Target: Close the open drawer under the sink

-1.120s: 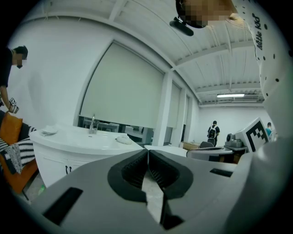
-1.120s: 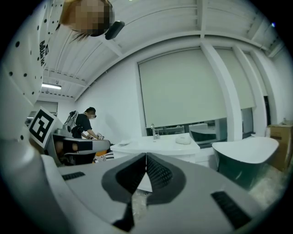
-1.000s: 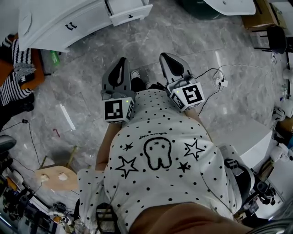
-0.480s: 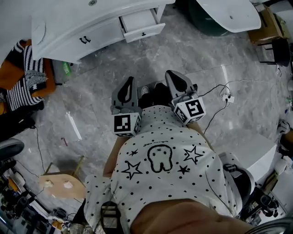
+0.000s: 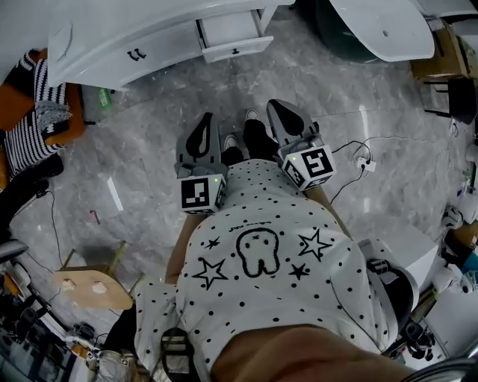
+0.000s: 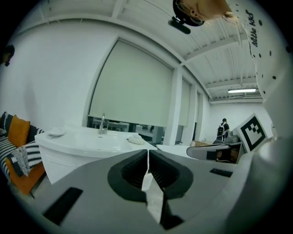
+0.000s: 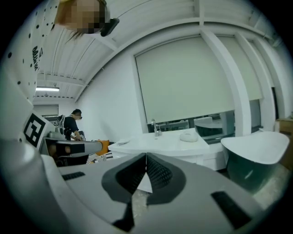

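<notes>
The white sink vanity (image 5: 134,37) stands at the top left of the head view, with one small drawer (image 5: 231,39) pulled out at its right end. My left gripper (image 5: 203,123) and right gripper (image 5: 282,112) are held side by side in front of the person's chest, well short of the drawer, above the marble floor. Each is shut with nothing between its jaws. In the left gripper view the left gripper (image 6: 147,151) points at the vanity top (image 6: 91,142) with its tap. In the right gripper view the right gripper (image 7: 146,156) faces the same vanity (image 7: 169,145).
A dark bathtub with a white rim (image 5: 377,22) stands to the right of the vanity. An orange sofa with striped cushions (image 5: 30,123) is at the left. A wooden stool (image 5: 89,287), a white tube (image 5: 114,194) and a cable with a plug (image 5: 364,160) lie on the floor.
The person has stepped toward the vanity, carrying both grippers forward. The drawer now sits lower and further right in the head view. Both grippers stayed shut.
</notes>
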